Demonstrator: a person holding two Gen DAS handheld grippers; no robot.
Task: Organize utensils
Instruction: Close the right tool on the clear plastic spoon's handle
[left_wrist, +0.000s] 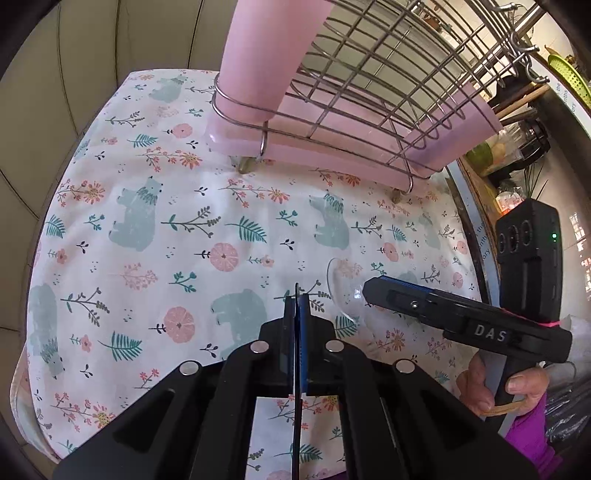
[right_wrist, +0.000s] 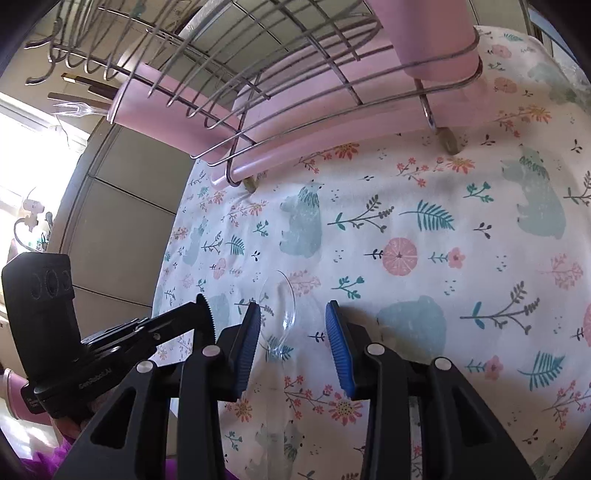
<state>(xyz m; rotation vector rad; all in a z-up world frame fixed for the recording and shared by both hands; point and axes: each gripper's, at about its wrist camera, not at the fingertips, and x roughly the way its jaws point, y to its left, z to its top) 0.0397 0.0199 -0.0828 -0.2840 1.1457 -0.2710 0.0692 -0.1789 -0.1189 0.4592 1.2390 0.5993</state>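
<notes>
Your right claw (right_wrist: 291, 343) is hovering spread around a clear plastic spoon (right_wrist: 280, 314) lying on the counter (right_wrist: 424, 229); your left claw (left_wrist: 296, 332) is pressed together, empty. Racking (right_wrist: 258, 110) is remaining, apparently.

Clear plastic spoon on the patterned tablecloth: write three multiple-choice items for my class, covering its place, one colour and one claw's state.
1. Where is the clear plastic spoon?
A. in the rack
B. on the floral bear-print tablecloth
C. in a cup

2. What colour is the tray under the metal wire dish rack?
A. pink
B. green
C. yellow

3. How is the left claw?
A. wide open
B. shut
C. gripping the spoon

Answers:
1. B, it lies flat on the cloth.
2. A, pink plastic shows beneath the wires.
3. B, its pads meet.
</notes>
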